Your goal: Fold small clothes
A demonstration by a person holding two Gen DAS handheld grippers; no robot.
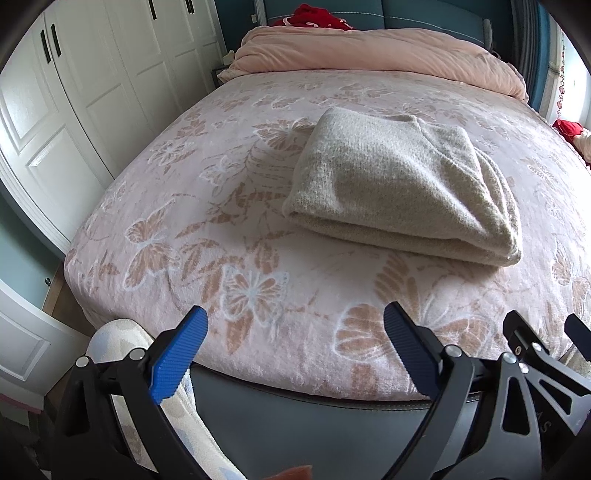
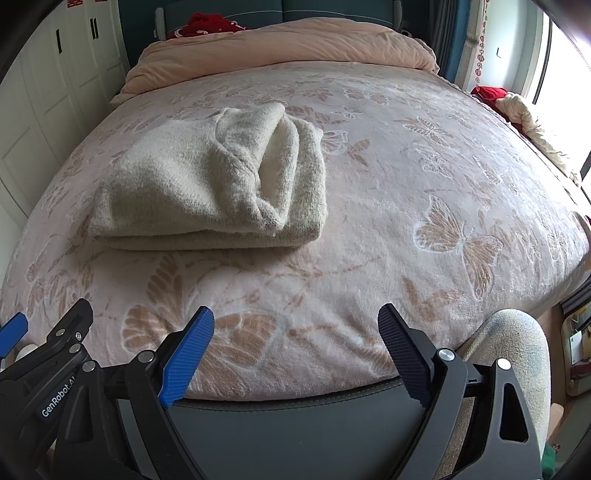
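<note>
Bed (image 1: pixel 155 229) fills both views, pink butterfly-print blanket over it, peach duvet (image 1: pixel 369 51) bunched along the head end, red fabric (image 1: pixel 317 16) behind that by the headboard. White wardrobe doors (image 1: pixel 74 92) run down the left side.

Cream knit sweater (image 1: pixel 399 184) lies on the blanket mid-bed, left of centre from the right wrist view (image 2: pixel 207 184), right of centre from the left. It is folded into a compact rectangle, several layers stacked, edges roughly squared. Judging by that, the folding of this piece looks done or nearly so; possibly a tidy of the loose right-hand edge is left. No other unfolded small garment lies on the blanket near it.

Left gripper (image 1: pixel 295 350) hangs at the foot edge of the bed, jaws spread wide, nothing between them, well apart from the sweater. Right gripper (image 2: pixel 295 350) same: wide, empty, at the foot edge, well short of the sweater.

View differences: right wrist shows the sweater's layered open end with the rolled inner folds, plus a window side with a red and cream cloth heap (image 2: pixel 517 107) at the bed's right edge and the person's knee (image 2: pixel 513 347). Left wrist shows the smooth top panel and the wardrobe more fully.
</note>
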